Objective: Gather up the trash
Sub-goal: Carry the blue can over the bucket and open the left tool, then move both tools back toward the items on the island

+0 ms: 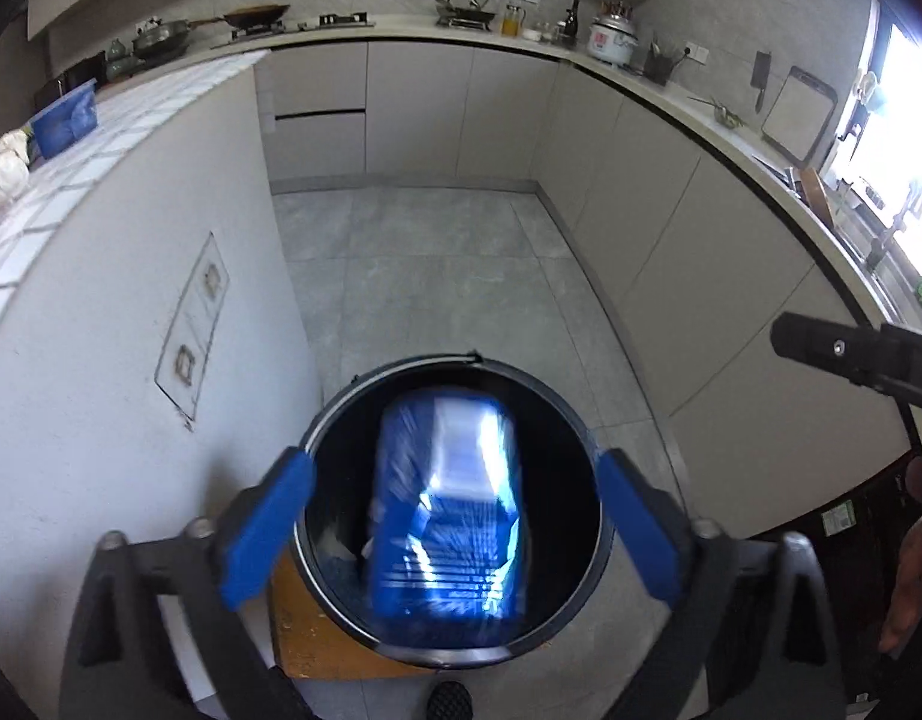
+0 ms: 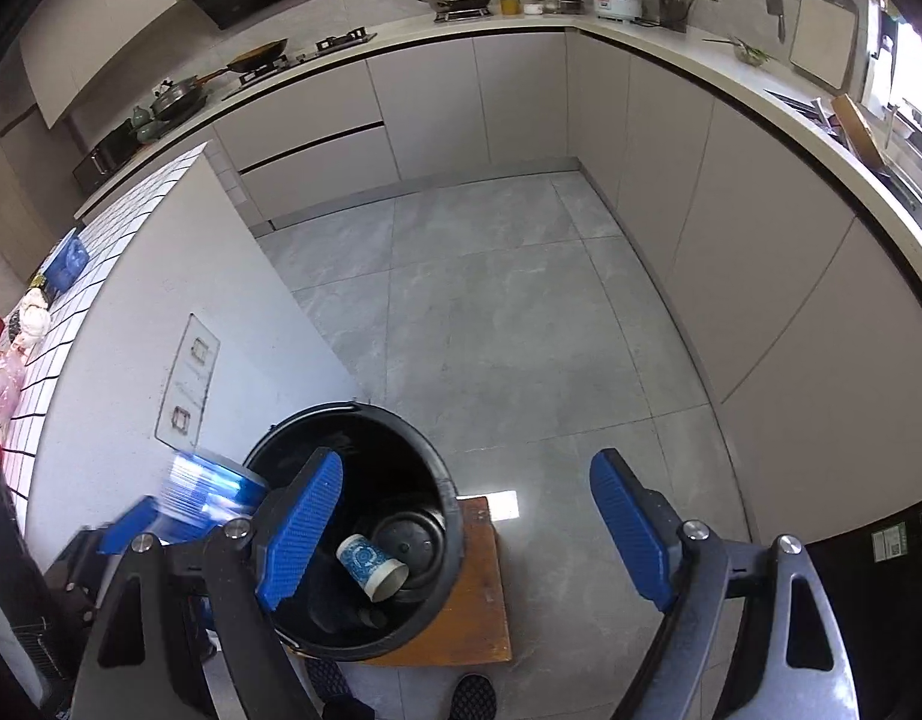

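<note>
Left gripper (image 1: 452, 531) jaws apart above the black bin (image 1: 341, 414) — the blurred blue package (image 1: 452, 510) sits free between them over the bin mouth — while right gripper (image 2: 466, 531) jaws stand apart, empty, beside the bin.

A: bin (image 1: 341, 414) = black plastic, glossy rim. blue pkg (image 1: 449, 516) shiny film, blurred.
B: cup (image 2: 371, 564) paper, printed. stool (image 2: 484, 594) wood, matt. floor (image 2: 490, 300) stone-look tile, slight sheen. pads (image 2: 302, 534) ribbed rubber.
</note>
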Available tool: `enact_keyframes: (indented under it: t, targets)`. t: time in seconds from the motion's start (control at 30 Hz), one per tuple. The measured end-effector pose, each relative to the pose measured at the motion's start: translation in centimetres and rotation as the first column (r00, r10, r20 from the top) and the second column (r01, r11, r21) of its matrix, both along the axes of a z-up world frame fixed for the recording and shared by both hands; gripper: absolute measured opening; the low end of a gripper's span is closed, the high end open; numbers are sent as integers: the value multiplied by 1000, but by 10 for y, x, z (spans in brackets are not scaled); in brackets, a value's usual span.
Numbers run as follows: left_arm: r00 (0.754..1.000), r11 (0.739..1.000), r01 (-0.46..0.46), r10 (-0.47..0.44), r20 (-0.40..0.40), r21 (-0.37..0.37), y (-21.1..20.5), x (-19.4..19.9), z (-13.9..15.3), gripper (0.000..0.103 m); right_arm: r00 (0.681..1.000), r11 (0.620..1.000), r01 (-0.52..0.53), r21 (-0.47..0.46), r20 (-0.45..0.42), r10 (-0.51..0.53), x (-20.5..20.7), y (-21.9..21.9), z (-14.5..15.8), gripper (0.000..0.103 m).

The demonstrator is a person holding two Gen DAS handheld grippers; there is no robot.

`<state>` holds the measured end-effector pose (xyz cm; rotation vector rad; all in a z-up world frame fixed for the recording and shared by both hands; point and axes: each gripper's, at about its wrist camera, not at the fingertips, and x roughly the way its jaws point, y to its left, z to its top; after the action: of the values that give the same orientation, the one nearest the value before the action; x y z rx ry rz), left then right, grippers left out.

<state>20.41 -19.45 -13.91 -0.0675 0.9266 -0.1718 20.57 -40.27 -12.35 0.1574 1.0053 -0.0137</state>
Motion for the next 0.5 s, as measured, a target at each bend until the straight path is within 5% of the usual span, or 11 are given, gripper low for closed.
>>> enact_keyframes:
  t: [0.5]
  targets:
    - [996, 999, -40, 38, 81, 27, 27, -8, 41, 99, 999, 999, 9, 52, 42, -11, -5, 6, 17, 94]
